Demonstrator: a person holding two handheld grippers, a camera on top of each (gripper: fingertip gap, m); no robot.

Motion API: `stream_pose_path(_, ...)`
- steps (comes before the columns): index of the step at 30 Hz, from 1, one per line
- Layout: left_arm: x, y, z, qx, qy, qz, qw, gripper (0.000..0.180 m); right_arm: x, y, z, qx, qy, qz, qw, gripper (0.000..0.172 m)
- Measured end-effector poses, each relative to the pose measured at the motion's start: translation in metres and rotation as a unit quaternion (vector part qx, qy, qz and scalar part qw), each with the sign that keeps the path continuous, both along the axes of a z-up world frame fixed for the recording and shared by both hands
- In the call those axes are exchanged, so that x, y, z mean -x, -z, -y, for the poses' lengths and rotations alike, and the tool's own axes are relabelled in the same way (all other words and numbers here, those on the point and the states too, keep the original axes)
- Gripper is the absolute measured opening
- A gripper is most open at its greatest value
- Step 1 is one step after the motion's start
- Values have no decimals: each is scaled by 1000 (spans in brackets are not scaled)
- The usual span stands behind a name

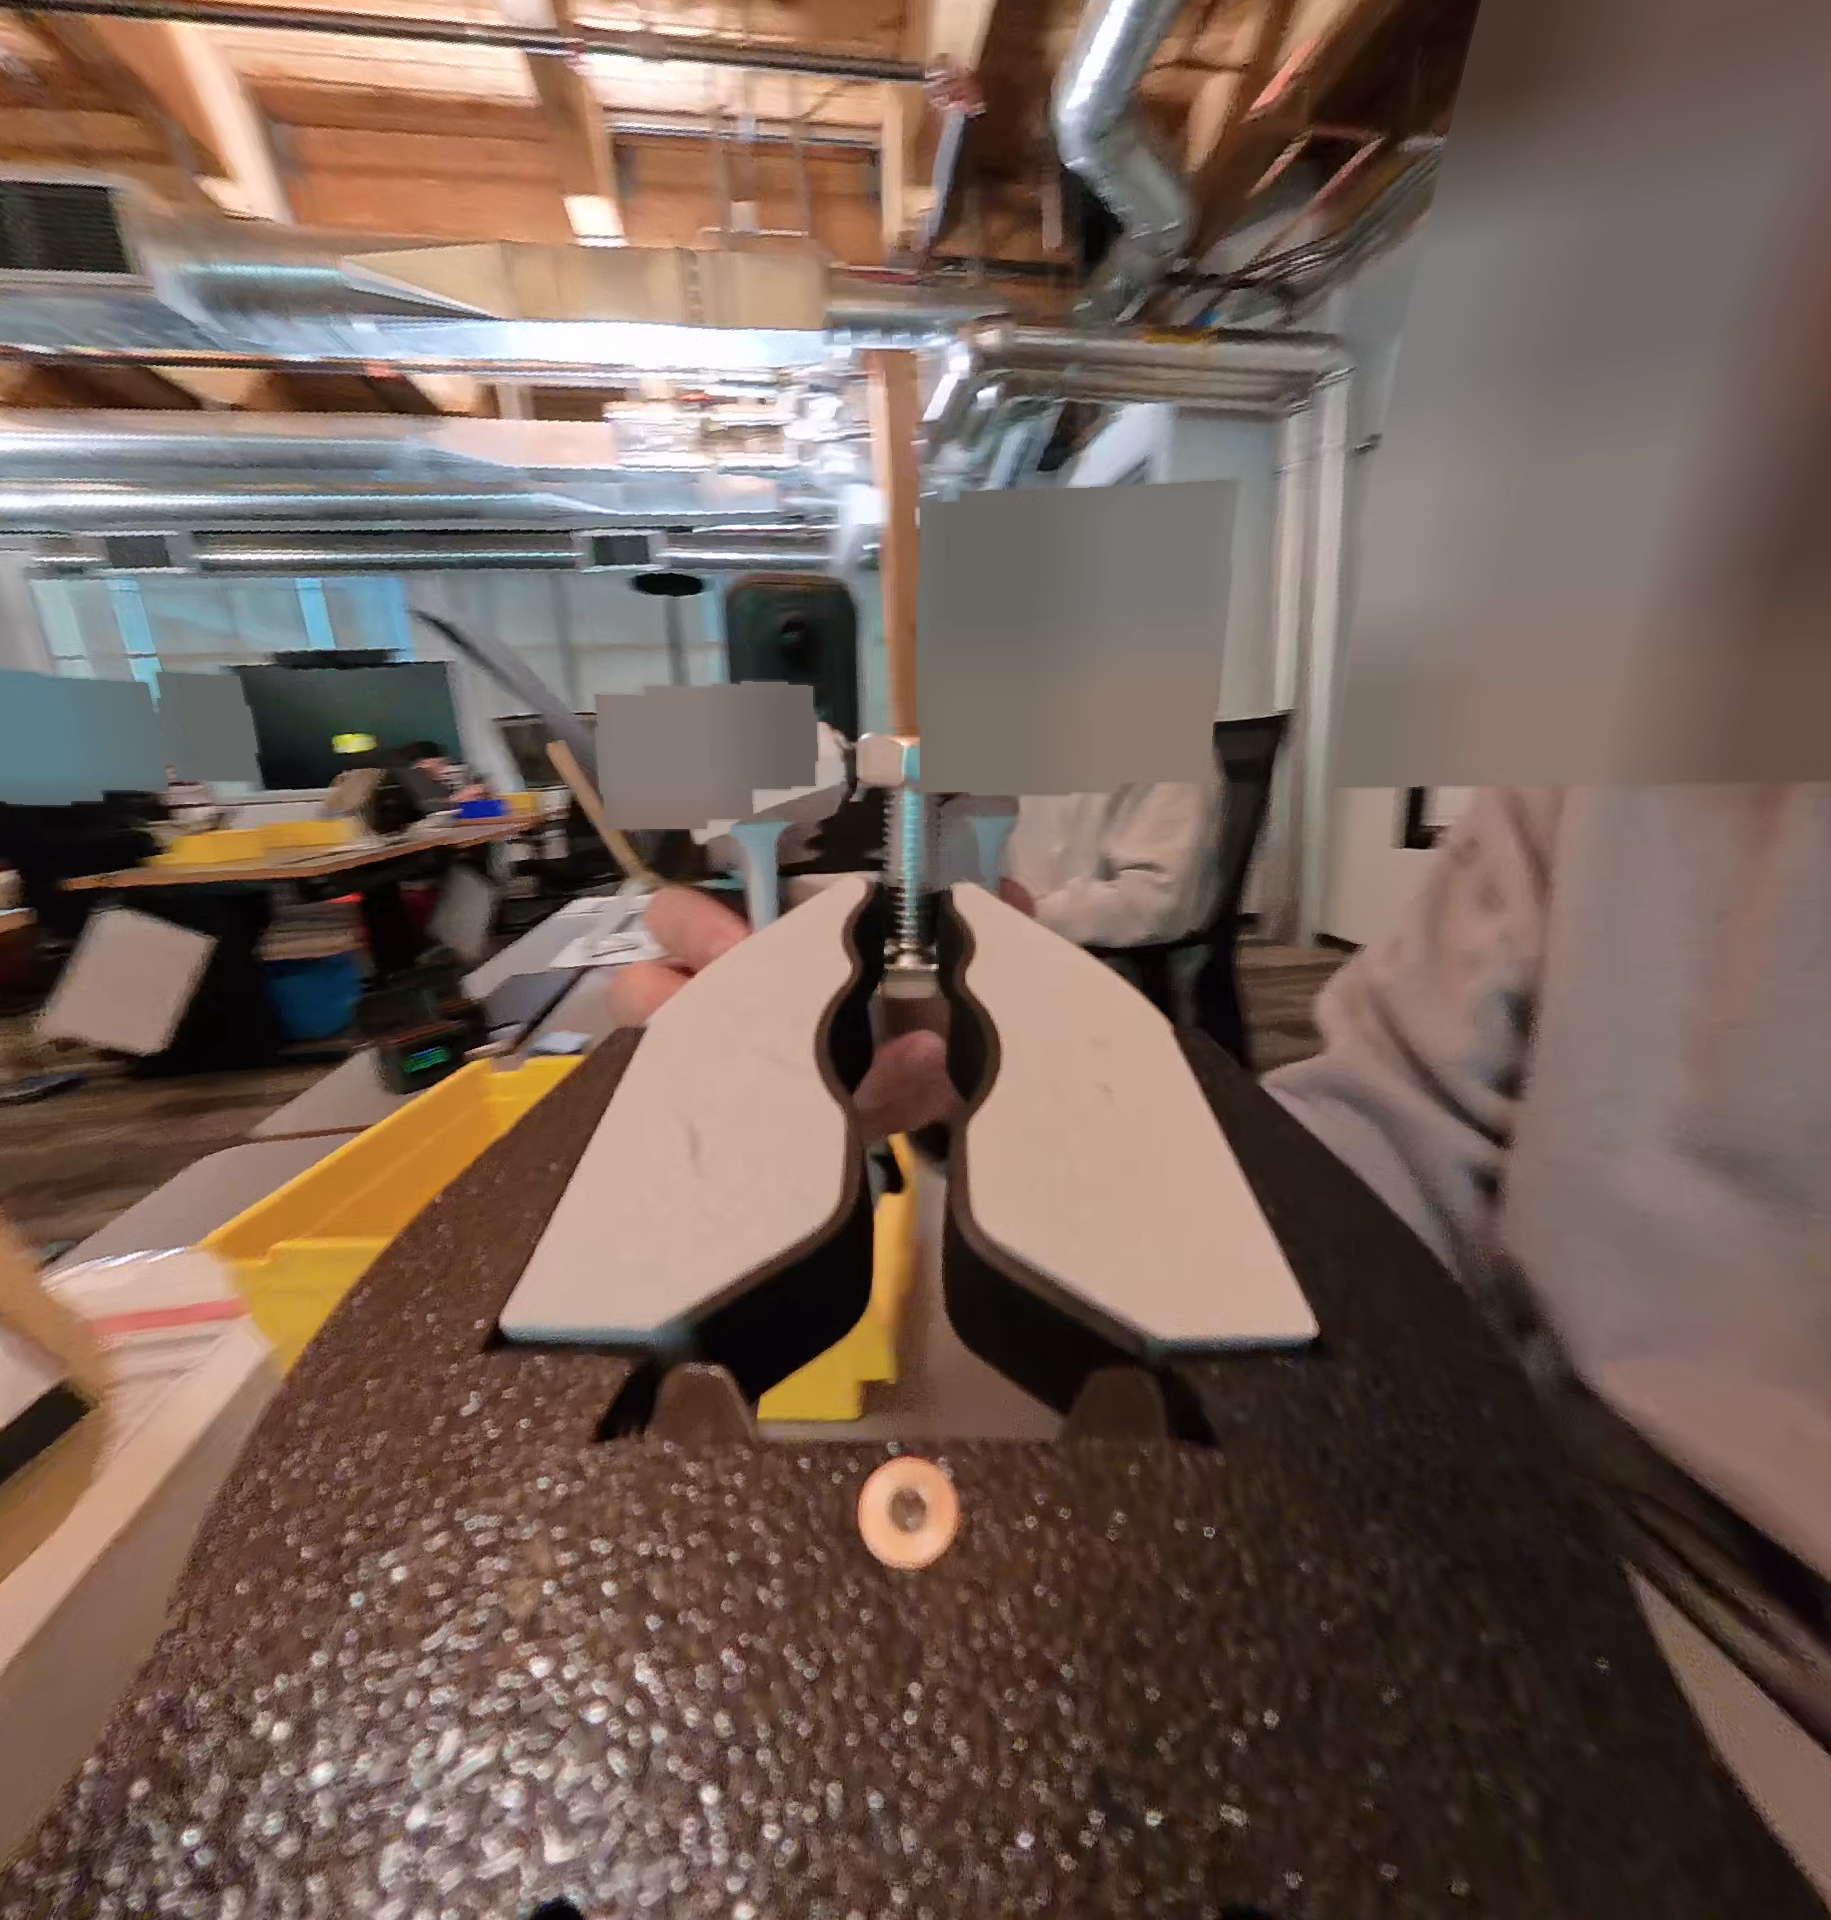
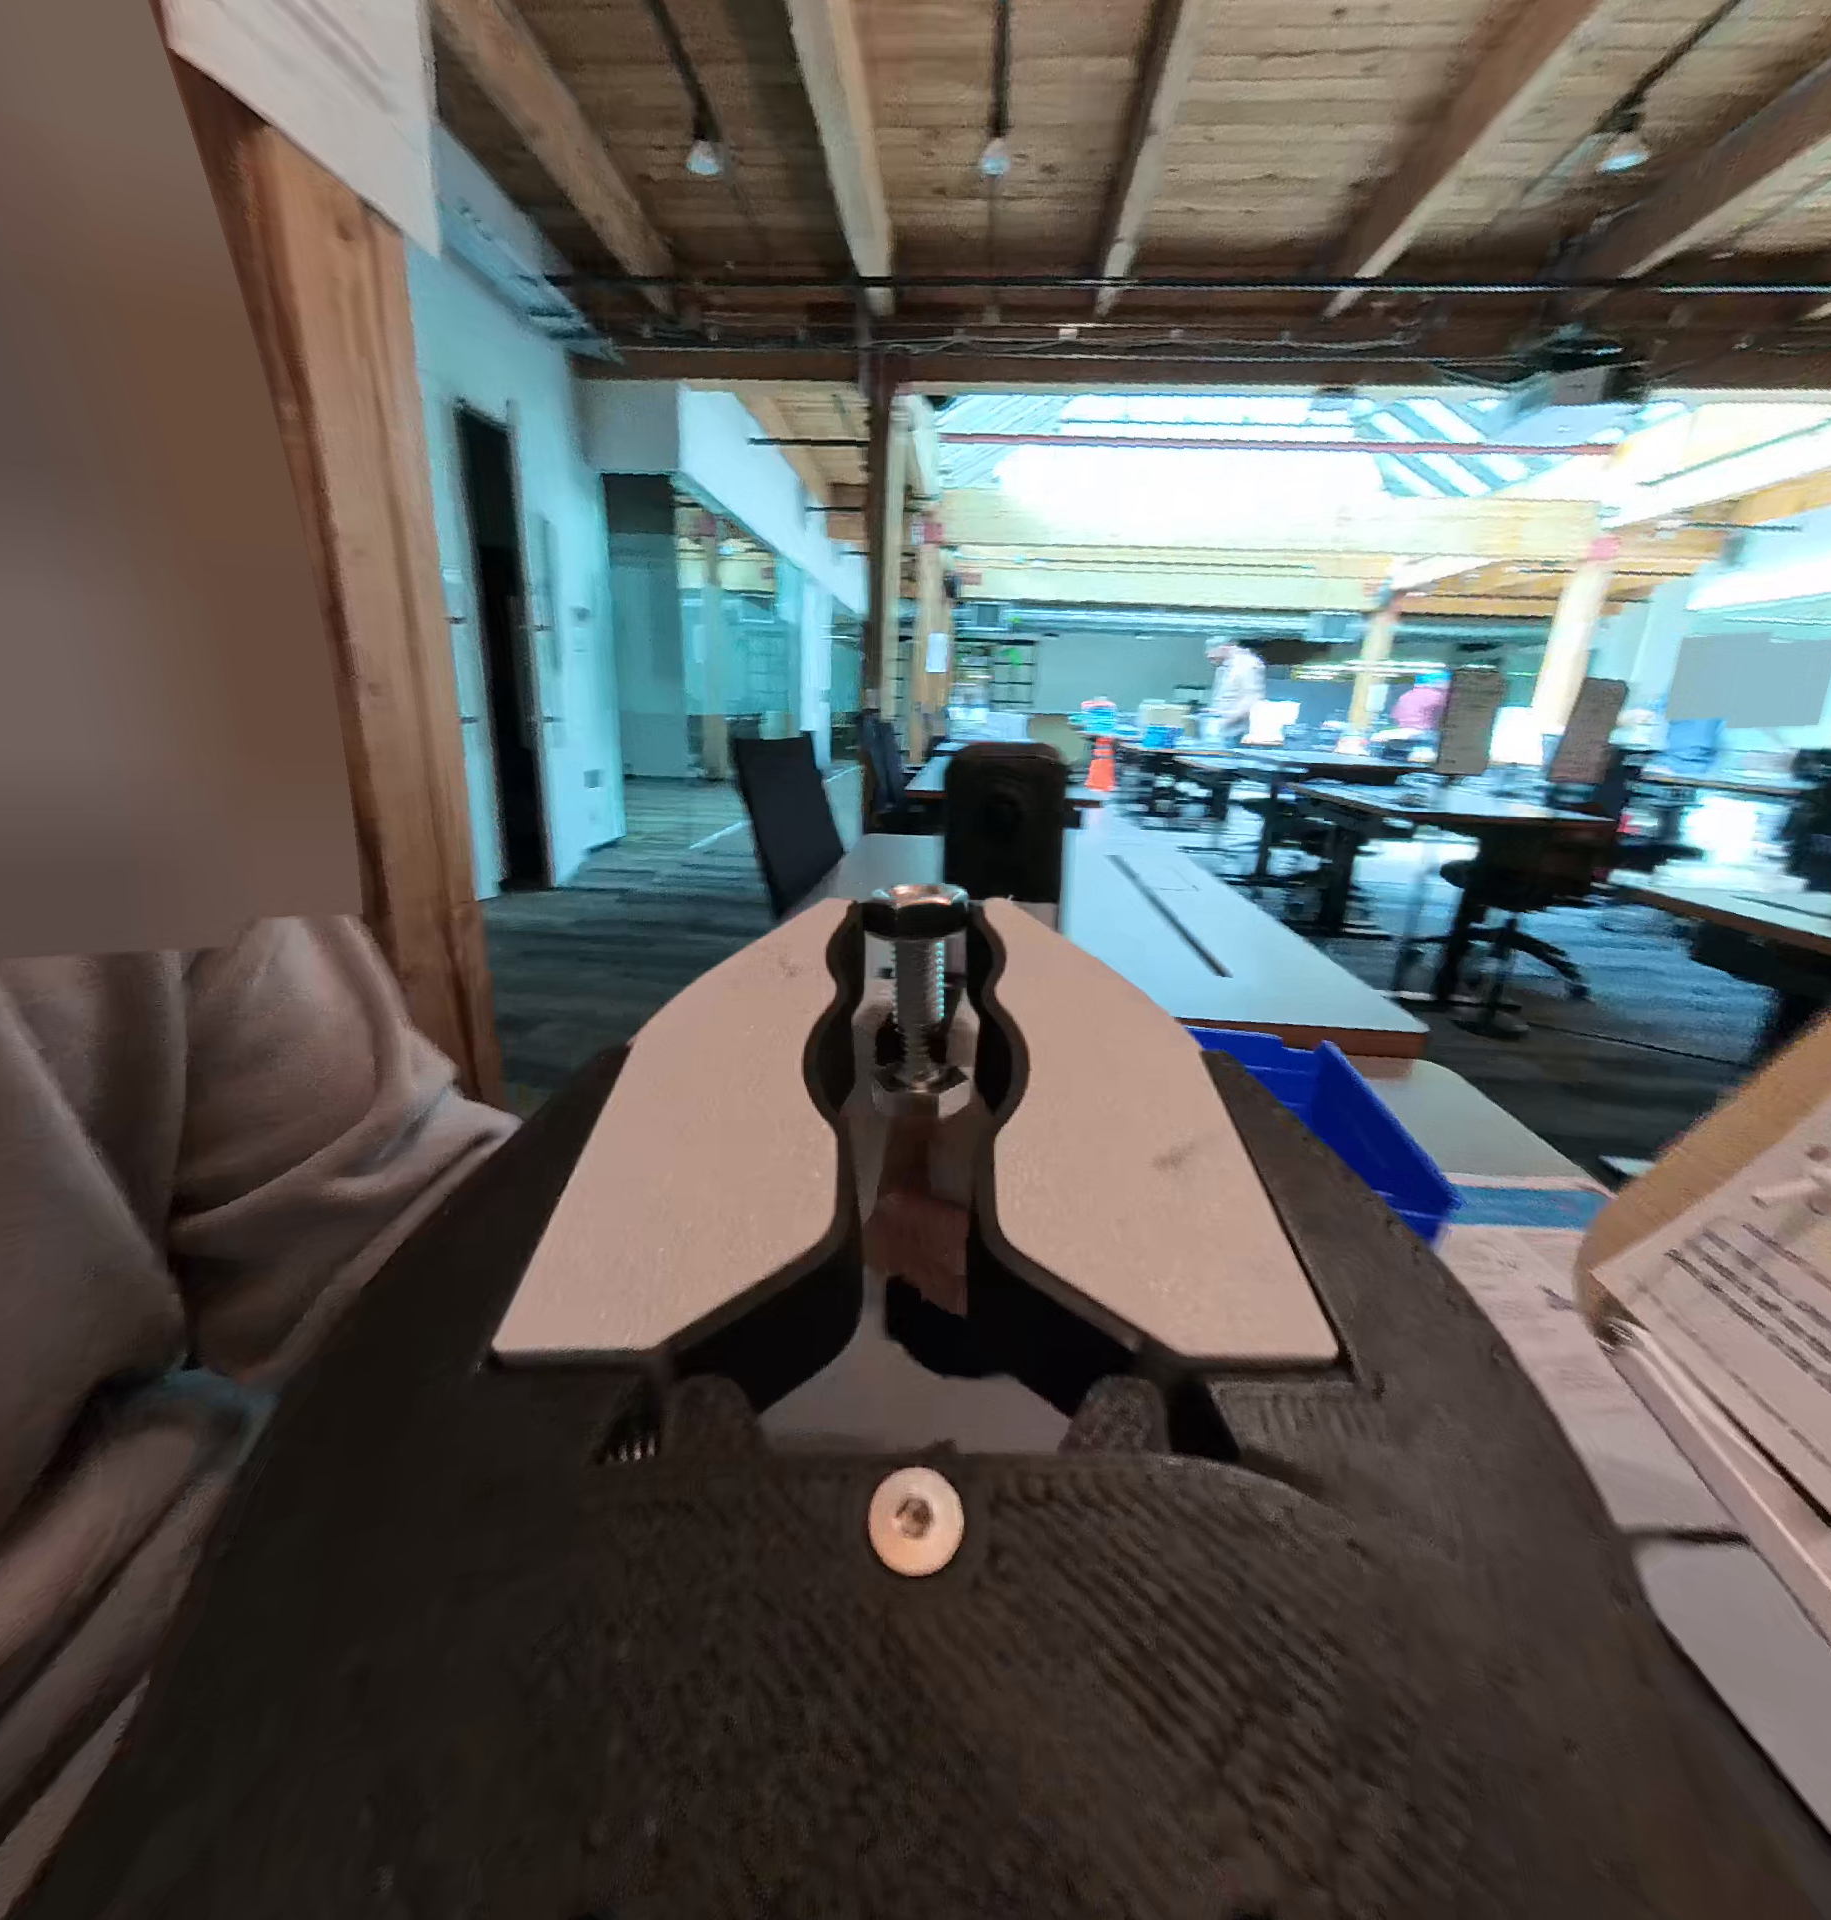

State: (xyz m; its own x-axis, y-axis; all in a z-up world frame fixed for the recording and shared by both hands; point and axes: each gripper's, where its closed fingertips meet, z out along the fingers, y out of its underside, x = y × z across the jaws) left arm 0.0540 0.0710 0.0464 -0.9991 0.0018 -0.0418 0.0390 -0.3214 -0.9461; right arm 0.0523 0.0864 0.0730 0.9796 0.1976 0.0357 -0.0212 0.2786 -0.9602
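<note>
In the left wrist view, the left claw point(image 1: 908, 914) is seen narrowed onto the threaded shank of a silver hex-head steel bolt point(image 1: 907, 852), its pale, matt, wavy-edged fingers point(image 1: 786, 997) pinching the thread near the tips. The bolt's long axis runs straight ahead along the fingers, and the hex head point(image 1: 885, 758) stands clear beyond the tips. A hex nut point(image 1: 906, 961) is seen on the shank just inside the tips, and the light blue fingertips of the other claw point(image 1: 760, 862) are seen on either side farther out. A yellow plastic bin point(image 1: 371, 1195) lies low on the left upon the pale bench point(image 1: 319, 1112), and a grey sleeve point(image 1: 1617, 1143) fills the right. In the right wrist view, the right claw point(image 2: 916, 914) is seen closed about the same bolt point(image 2: 916, 977) at its hex head point(image 2: 916, 902), which is lodged between the dark inner edges of the fingers point(image 2: 765, 1039) at the very tips. The shank points back toward the camera, with the nut point(image 2: 916, 1086) threaded nearer the palm. A blue plastic bin point(image 2: 1337, 1122) lies on the right, beside printed sheets point(image 2: 1742, 1299).
</note>
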Motion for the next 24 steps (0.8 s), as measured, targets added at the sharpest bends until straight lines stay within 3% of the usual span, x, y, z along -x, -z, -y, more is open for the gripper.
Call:
stream_pose_path(4, -30, -6, -12, 13, -147, 16, 989, 9, -32, -2, 2, -2, 120, -12, 993, 36)
stream_pose_path(8, -47, -12, -25, 19, -274, 49, 960, 9, -52, -7, -3, -10, 241, 10, 971, 38)
stream_pose_path(10, -53, -12, -27, 11, -317, 58, 947, 8, -51, -9, -10, -17, 265, 27, 964, 39)
stream_pose_path(24, -60, -2, -17, -18, -345, 64, 936, 9, -52, -7, -17, -15, 300, 35, 953, 19)
